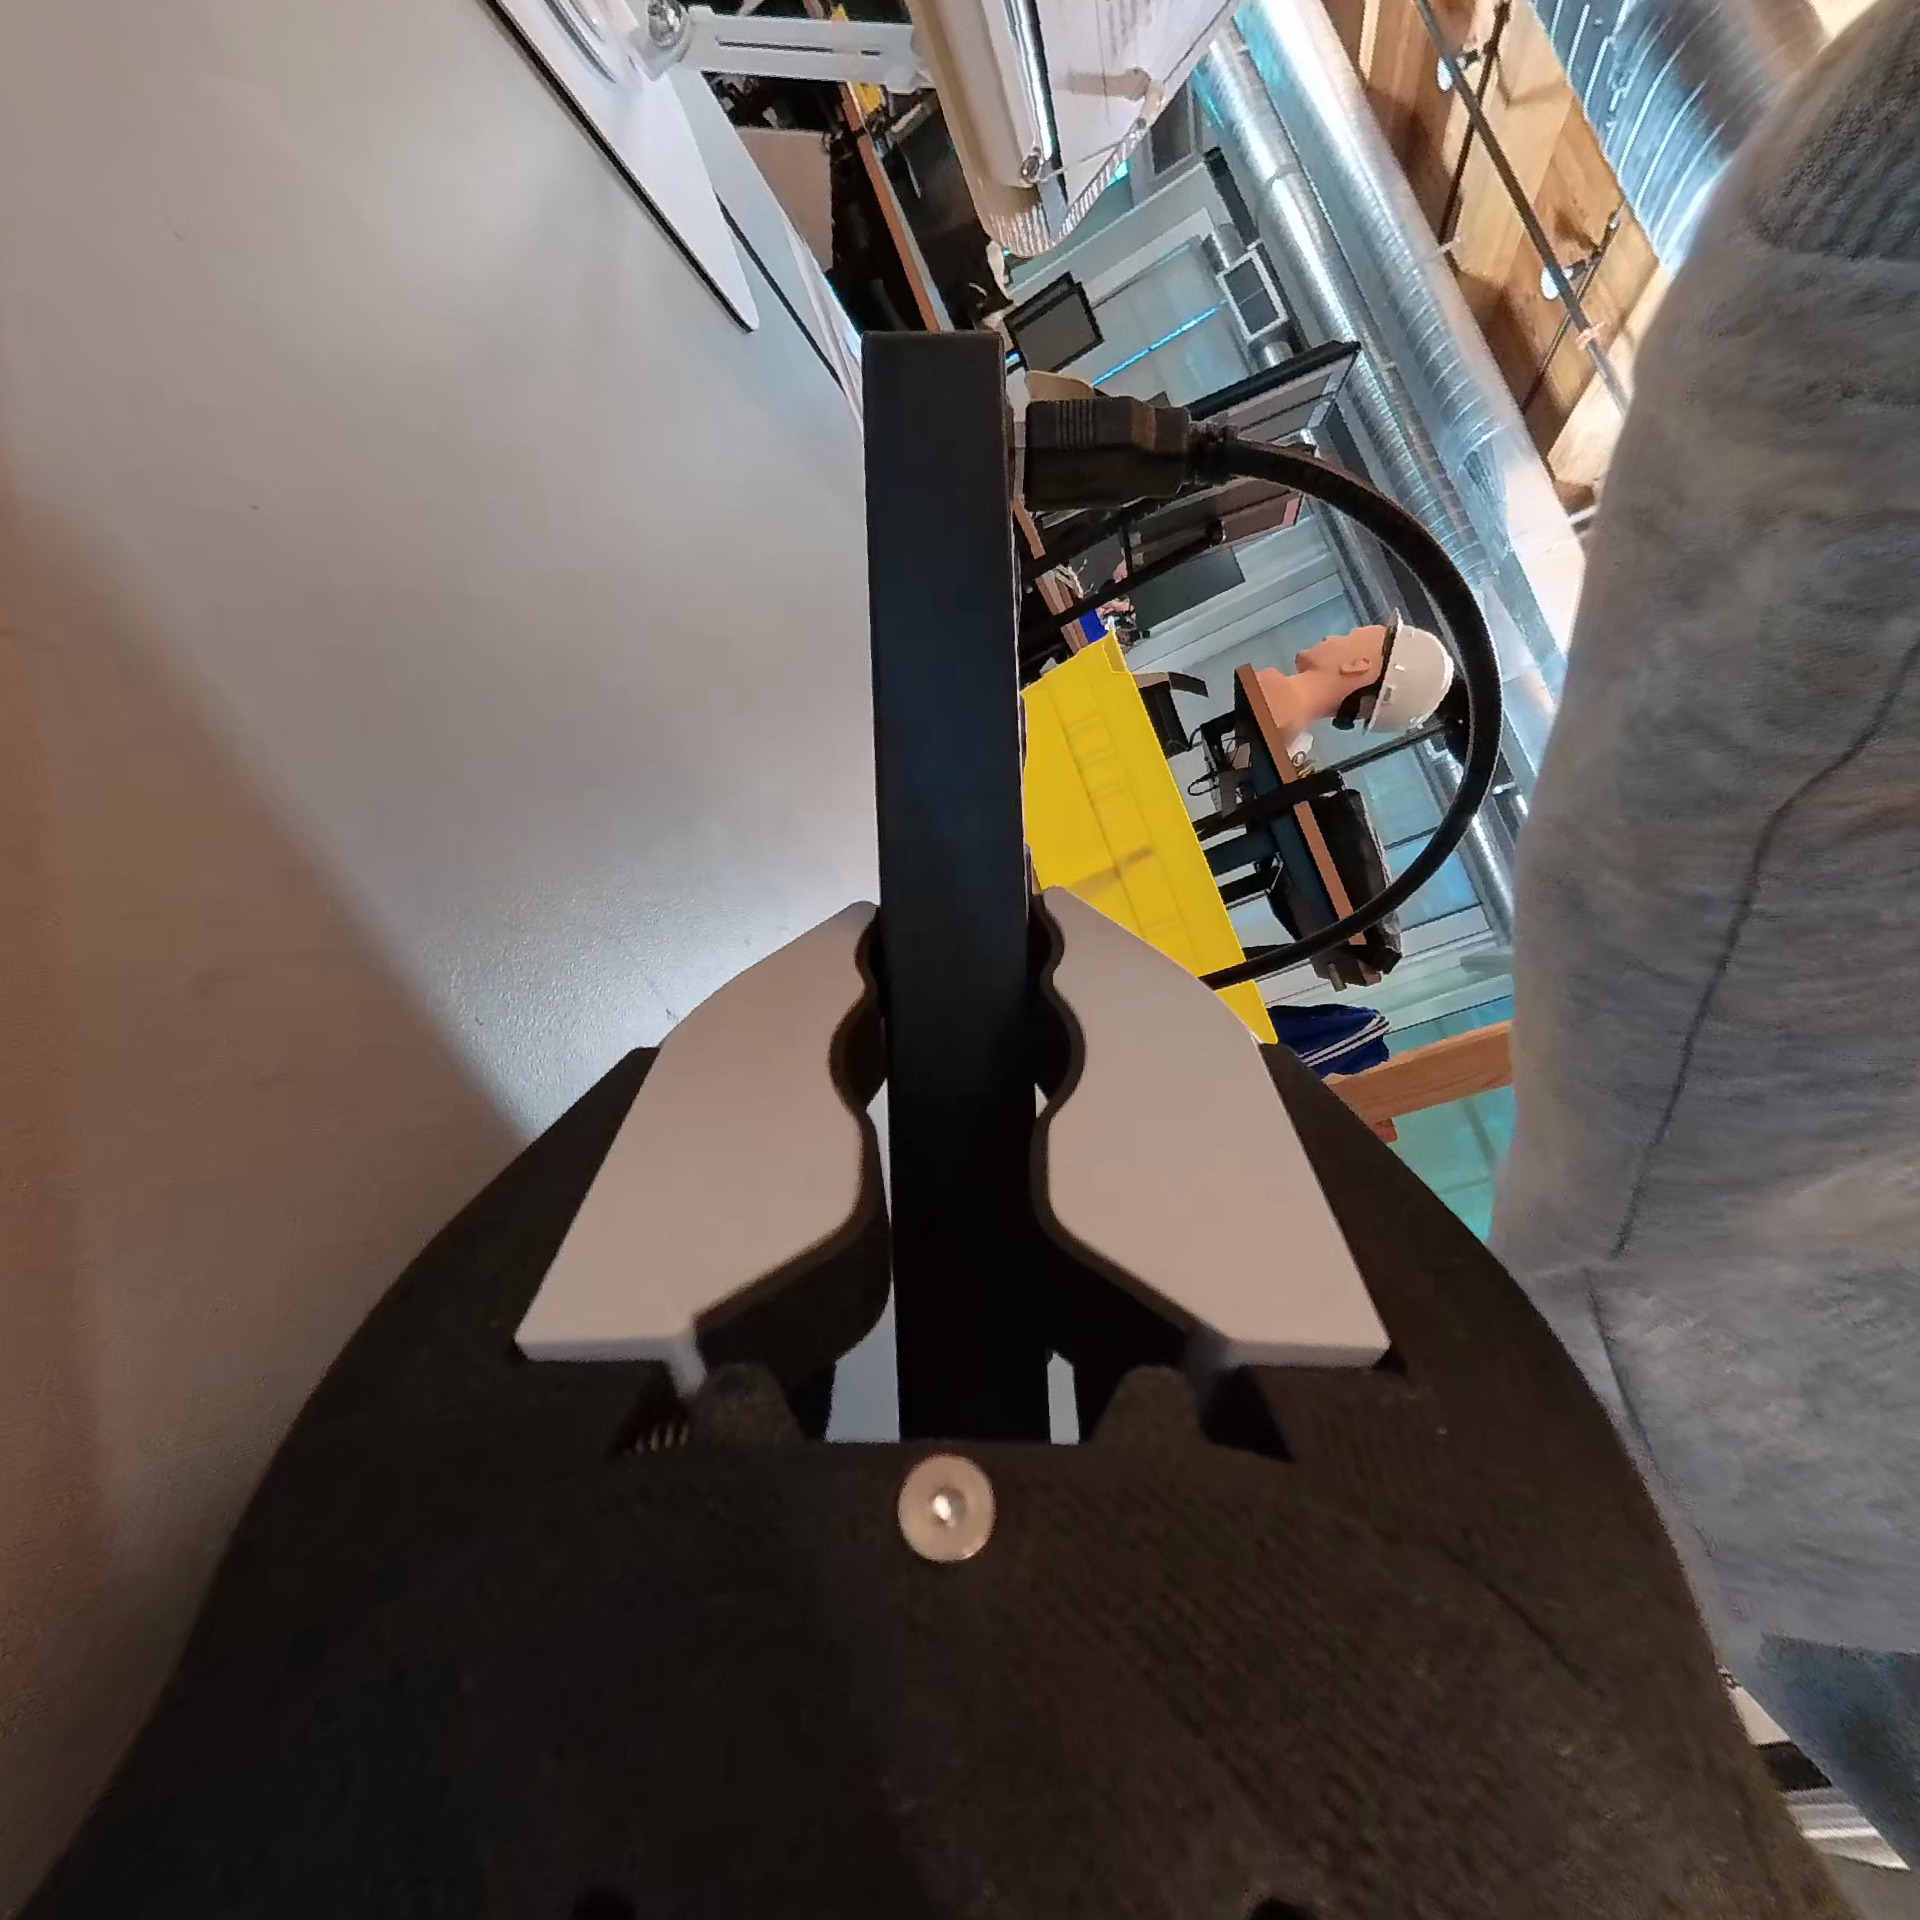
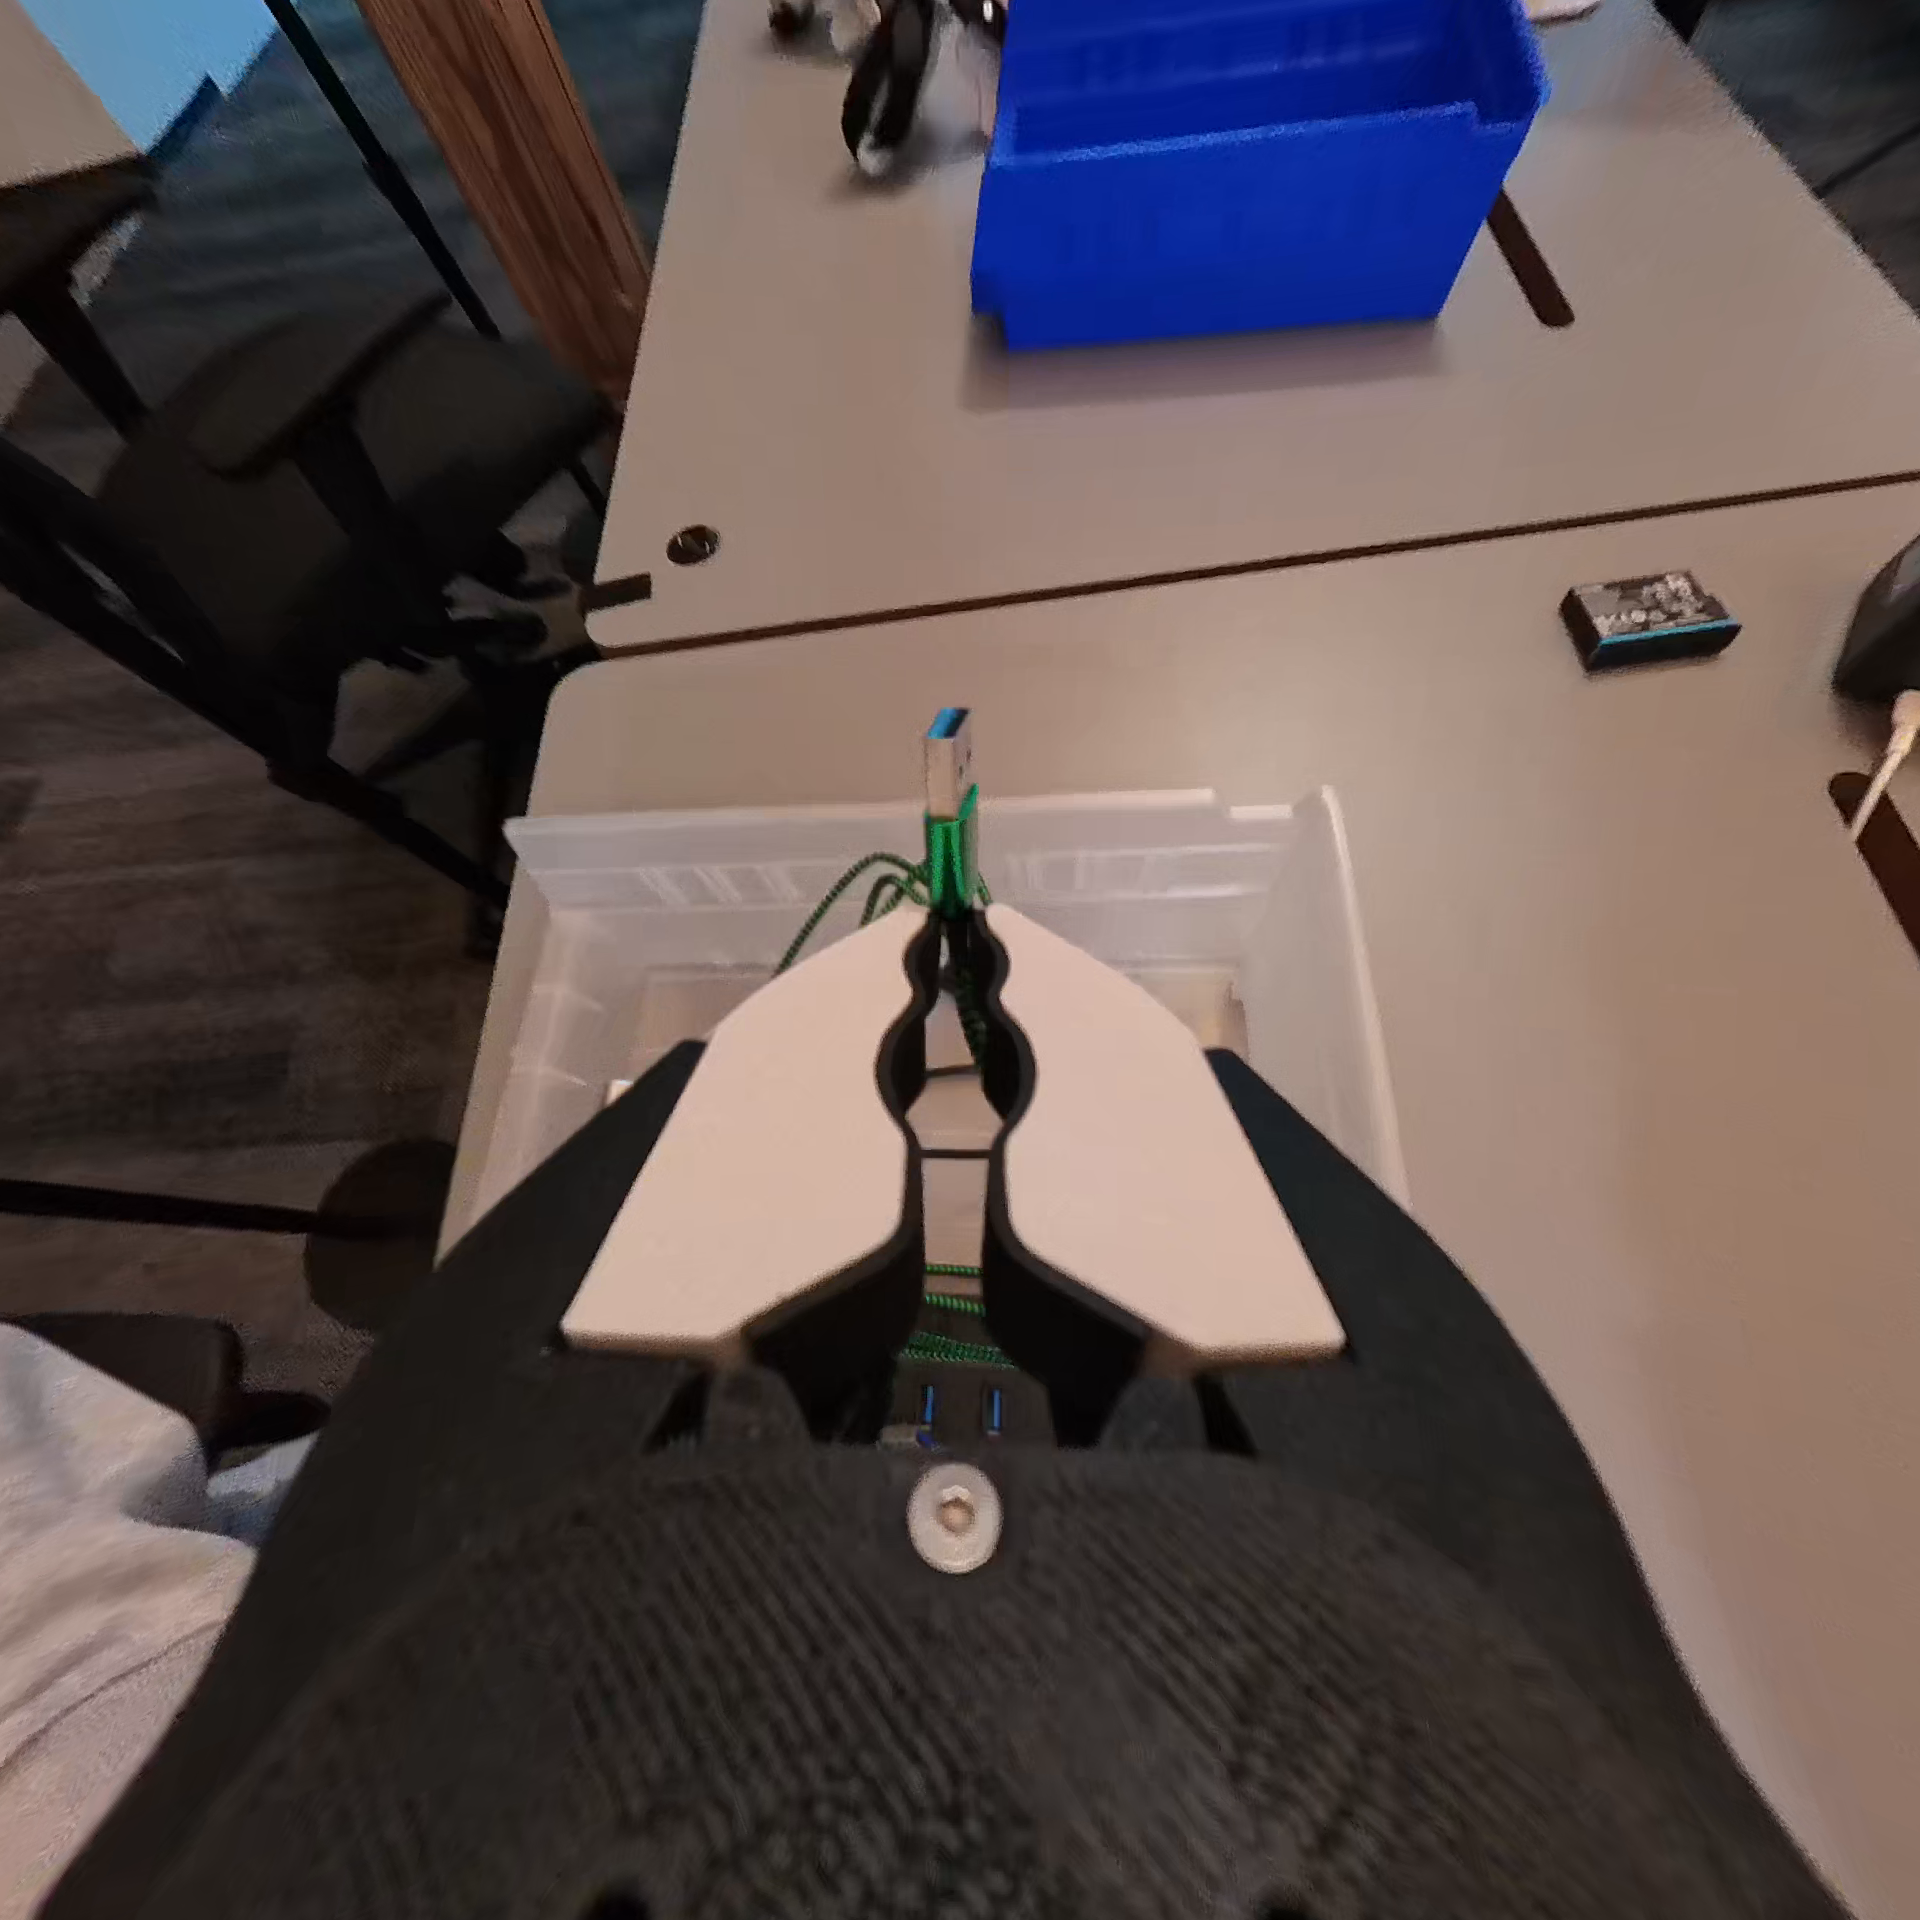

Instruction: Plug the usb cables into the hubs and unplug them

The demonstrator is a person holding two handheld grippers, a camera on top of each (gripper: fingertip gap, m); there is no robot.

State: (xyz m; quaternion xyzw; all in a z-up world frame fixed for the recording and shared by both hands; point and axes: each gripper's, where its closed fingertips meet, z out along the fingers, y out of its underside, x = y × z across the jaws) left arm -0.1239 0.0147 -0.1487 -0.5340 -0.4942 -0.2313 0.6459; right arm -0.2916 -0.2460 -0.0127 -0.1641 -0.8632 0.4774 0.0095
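Left tool [image 1: 951, 925], hub [image 1: 940, 644] base hidden

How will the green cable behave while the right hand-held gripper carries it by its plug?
The green cable looks braided and thin, so it probably trails limp. Its plug stands straight beyond the right hand-held gripper, so likely rigid. Loops lie in the clear bin, which may snag.

Both views are bright and evenly lit; the left wrist view shows a soft warm shadow on the white wall [image 1: 312, 727] at left; the right wrist view is slightly blurred, the blue bin [image 2: 1247, 177] soft; wide-angle bending curves the edges.
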